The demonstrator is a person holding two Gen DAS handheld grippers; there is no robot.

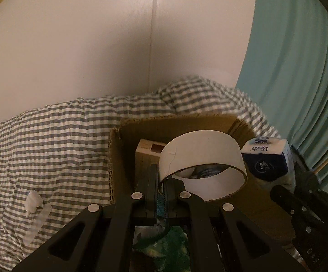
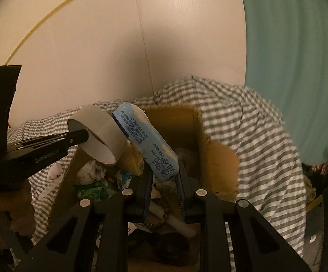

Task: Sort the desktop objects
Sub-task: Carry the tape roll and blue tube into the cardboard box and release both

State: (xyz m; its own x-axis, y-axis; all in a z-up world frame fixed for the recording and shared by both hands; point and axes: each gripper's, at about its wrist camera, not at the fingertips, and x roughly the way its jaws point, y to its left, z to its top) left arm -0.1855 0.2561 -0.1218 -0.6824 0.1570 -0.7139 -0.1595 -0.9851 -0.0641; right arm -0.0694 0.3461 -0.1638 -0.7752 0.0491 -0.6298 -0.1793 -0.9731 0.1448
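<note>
Here, the cardboard box (image 2: 218, 158) sits on the checked cloth (image 1: 50, 140), part-filled with wrappers and a carton (image 1: 145, 151): likely the sorting bin. Left gripper (image 1: 161, 181), fingers clamped together on the wall of the tape ring (image 1: 200, 156), hangs it over the box. Right gripper (image 2: 164, 174) pinches a blue tissue pack (image 2: 148, 140), tilted toward 11 o'clock, touching the ring. Crumpled tissue (image 1: 33, 201) lies outside at 9 o'clock.
</note>
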